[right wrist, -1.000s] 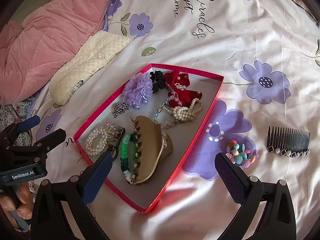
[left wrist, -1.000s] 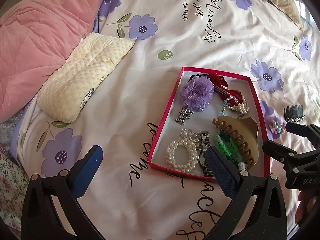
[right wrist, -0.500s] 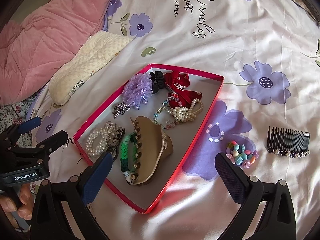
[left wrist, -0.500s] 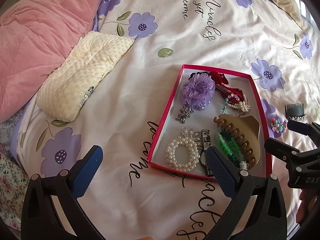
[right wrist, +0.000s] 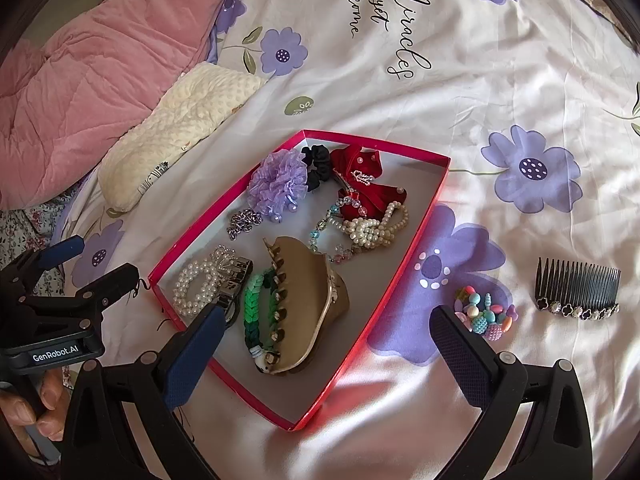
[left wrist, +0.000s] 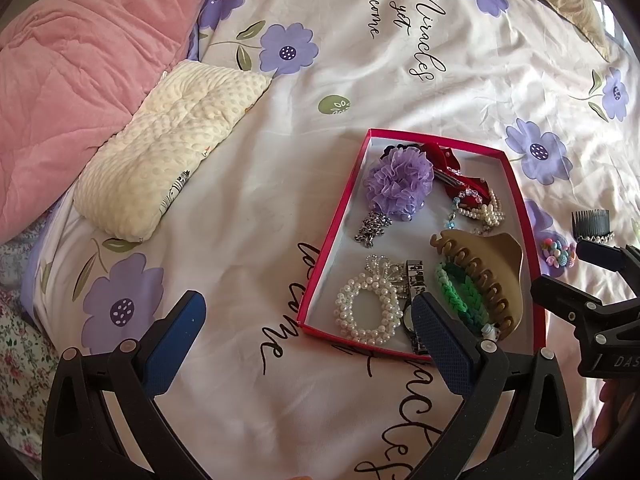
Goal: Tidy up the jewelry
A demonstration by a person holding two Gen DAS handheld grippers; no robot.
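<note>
Covering nearly everything in view, the bed (right wrist: 500, 92) carries a white floral sheet with script lettering, a pink quilt (left wrist: 72, 80) bunched along its far left edge and a cream dimpled pillow (left wrist: 168, 152) lying against that quilt.

Near the middle of the bed lies the red box (right wrist: 416, 236), a shallow open tray that already holds most of the jewelry, presumably so the pieces keep together instead of sinking into the soft sheet. Inside it are a tan claw clip (right wrist: 308, 300) with a green braided band (right wrist: 252, 312) touching it, a lilac ruffle scrunchie (right wrist: 276, 184), a red bow (right wrist: 368, 184), a knotted pearl strand (right wrist: 376, 228) and a pearl bracelet (left wrist: 368, 312).

Two pieces are not yet boxed: a black hair comb (right wrist: 576, 288) and a small beaded cluster (right wrist: 486, 316), both on the sheet beyond the box's right wall, toward the bed's right edge.

The right gripper (right wrist: 334, 346) hovers with its jaws spread wide and nothing between them, the beaded cluster just beside its right finger; that looks like the next pick. The box's raised right wall stands between the cluster and the tray floor, so the piece will likely need lifting over.

The left gripper (left wrist: 308, 328) is likewise wide apart and empty, poised over bare sheet by the box's near left corner.
</note>
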